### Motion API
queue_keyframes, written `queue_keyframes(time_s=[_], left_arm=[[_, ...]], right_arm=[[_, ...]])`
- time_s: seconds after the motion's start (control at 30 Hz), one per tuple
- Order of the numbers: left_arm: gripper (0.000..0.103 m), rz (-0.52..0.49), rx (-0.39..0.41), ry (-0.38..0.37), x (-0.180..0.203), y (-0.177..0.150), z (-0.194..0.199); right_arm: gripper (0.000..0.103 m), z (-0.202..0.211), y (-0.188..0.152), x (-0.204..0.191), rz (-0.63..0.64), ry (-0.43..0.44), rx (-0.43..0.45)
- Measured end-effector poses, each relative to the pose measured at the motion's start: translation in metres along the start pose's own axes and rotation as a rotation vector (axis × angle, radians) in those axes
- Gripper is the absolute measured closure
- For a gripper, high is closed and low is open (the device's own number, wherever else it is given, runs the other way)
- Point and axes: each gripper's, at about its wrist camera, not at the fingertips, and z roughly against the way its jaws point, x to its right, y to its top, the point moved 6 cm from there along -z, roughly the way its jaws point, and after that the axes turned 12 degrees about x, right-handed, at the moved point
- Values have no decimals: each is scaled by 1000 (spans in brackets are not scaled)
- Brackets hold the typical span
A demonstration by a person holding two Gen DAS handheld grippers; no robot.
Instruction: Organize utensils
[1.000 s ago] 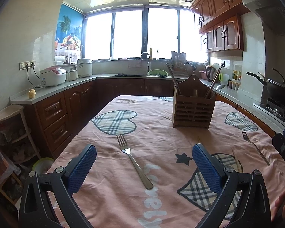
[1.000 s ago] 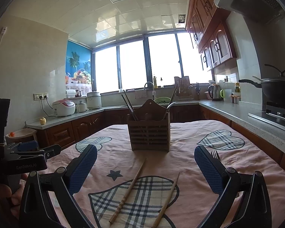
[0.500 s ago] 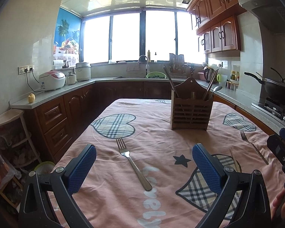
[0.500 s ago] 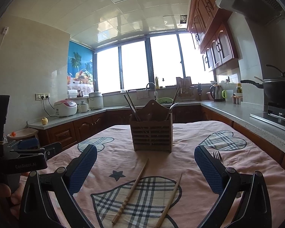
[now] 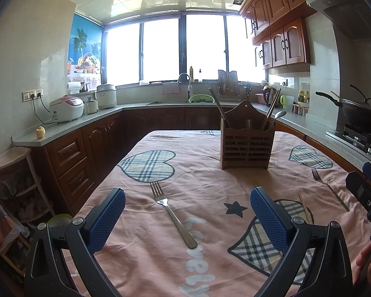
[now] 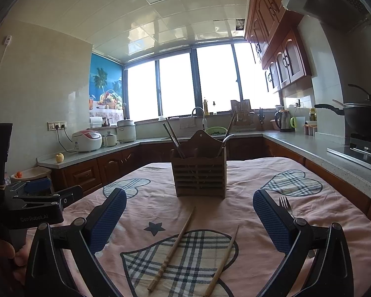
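Observation:
A slatted wooden utensil holder (image 5: 246, 146) (image 6: 199, 174) stands mid-table with chopsticks and a spoon in it. A steel fork (image 5: 172, 216) lies on the pink cloth between the wide-apart blue pads of my left gripper (image 5: 188, 219), which is open and empty above it. A second fork (image 5: 330, 190) (image 6: 285, 204) lies to the right, partly behind my right gripper's fingers (image 6: 272, 225). Two wooden chopsticks (image 6: 172, 250) (image 6: 222, 263) lie on a plaid heart under my right gripper (image 6: 189, 222), also open and empty.
The table carries a pink cloth with plaid hearts (image 5: 210, 173). Counters wrap around it: rice cookers (image 5: 66, 109) at left, a sink (image 5: 185, 91) at the back, a wok on a stove (image 5: 361, 116) at right. A shelf unit (image 5: 14, 185) stands off the table's left edge.
Both views have tilted up a little, so the holder and utensils sit lower in frame. Neither gripper has changed its opening, and nothing on the table has moved.

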Motion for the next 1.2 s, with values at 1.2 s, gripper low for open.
queue_keyframes(time_s=[1.2], left_arm=[[1, -6, 7, 0, 2, 3, 5]], right_arm=[[0, 1, 1, -1, -1, 0, 1]])
